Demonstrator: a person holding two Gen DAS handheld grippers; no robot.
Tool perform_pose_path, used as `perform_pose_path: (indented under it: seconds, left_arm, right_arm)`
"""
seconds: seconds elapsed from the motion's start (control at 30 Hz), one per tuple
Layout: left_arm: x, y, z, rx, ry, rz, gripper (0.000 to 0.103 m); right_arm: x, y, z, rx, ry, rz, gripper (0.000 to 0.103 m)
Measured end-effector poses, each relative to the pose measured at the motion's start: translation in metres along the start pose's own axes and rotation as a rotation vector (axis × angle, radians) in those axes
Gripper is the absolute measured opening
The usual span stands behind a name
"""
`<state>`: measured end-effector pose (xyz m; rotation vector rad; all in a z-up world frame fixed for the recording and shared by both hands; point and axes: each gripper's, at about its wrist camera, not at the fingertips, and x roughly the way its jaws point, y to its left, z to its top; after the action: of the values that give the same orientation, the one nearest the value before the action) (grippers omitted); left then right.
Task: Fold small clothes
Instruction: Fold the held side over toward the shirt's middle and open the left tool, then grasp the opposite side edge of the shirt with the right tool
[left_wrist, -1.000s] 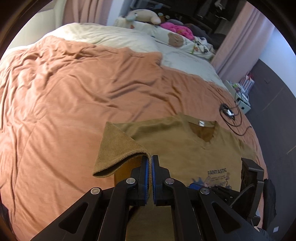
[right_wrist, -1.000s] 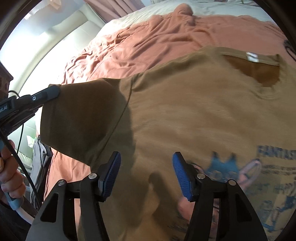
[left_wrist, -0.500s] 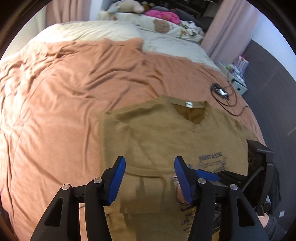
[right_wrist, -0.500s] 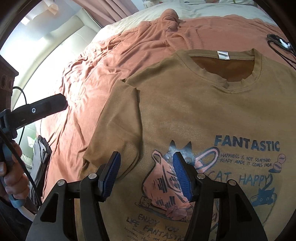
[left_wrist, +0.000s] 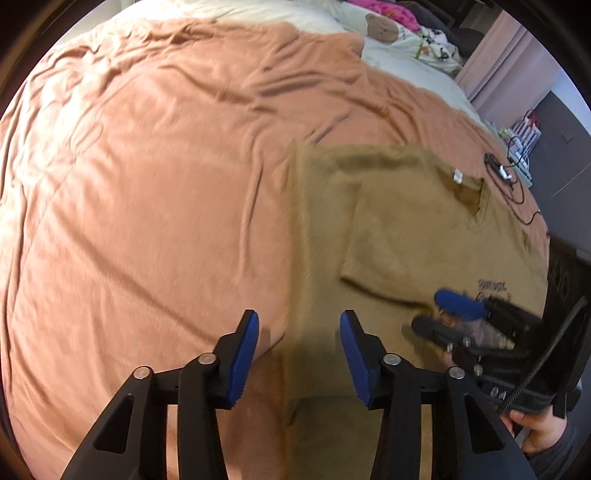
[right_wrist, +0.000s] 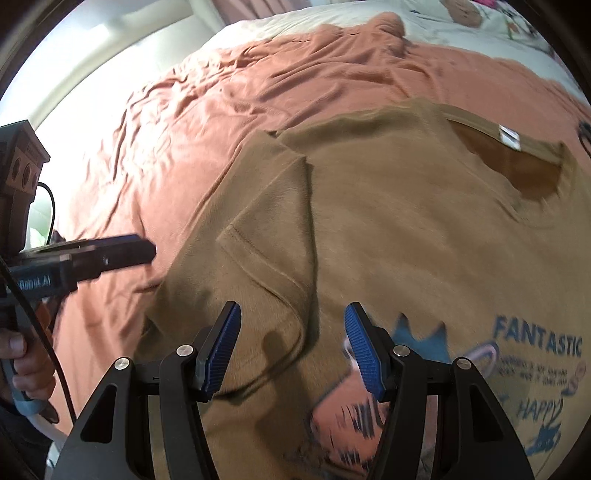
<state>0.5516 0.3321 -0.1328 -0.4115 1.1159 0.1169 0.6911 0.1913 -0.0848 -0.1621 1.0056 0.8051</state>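
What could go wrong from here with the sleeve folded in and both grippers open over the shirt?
1. The folded sleeve lies loose on the brown T-shirt; the left gripper, whose jaws have just been closing with nothing between them, straddles the shirt's side edge and may drag the fold open.
2. It could pinch the orange bedspread along with the edge.
3. The right gripper, open above the sleeve hem, could snag it if lowered.

Bed (left_wrist: 406, 85) under rumpled salmon blanket (left_wrist: 147, 184), brown T-shirt (right_wrist: 388, 229) and black cable (left_wrist: 513, 184) atop.
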Motion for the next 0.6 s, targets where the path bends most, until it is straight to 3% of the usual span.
perform_pose_path:
  seconds: [0.1, 0.2, 0.43, 0.6]
  left_arm:
    - [0.007, 0.005, -0.009, 0.017, 0.026, -0.007, 0.039]
    - [0.015, 0.008, -0.015, 0.034, 0.058, -0.008, 0.027]
    - [0.021, 0.019, -0.024, 0.035, 0.073, -0.023, 0.022]
    - [0.021, 0.018, -0.026, 0.050, 0.071, -0.010, 0.022]
  right_arm:
    - [0.014, 0.012, 0.004, -0.039, 0.006, -0.062, 0.057]
    - [0.025, 0.025, 0.006, -0.084, 0.001, -0.137, 0.057]
    - [0.042, 0.044, 0.014, -0.159, -0.020, -0.240, 0.057]
    - [0.040, 0.030, 0.021, -0.117, -0.046, -0.299, 0.048]
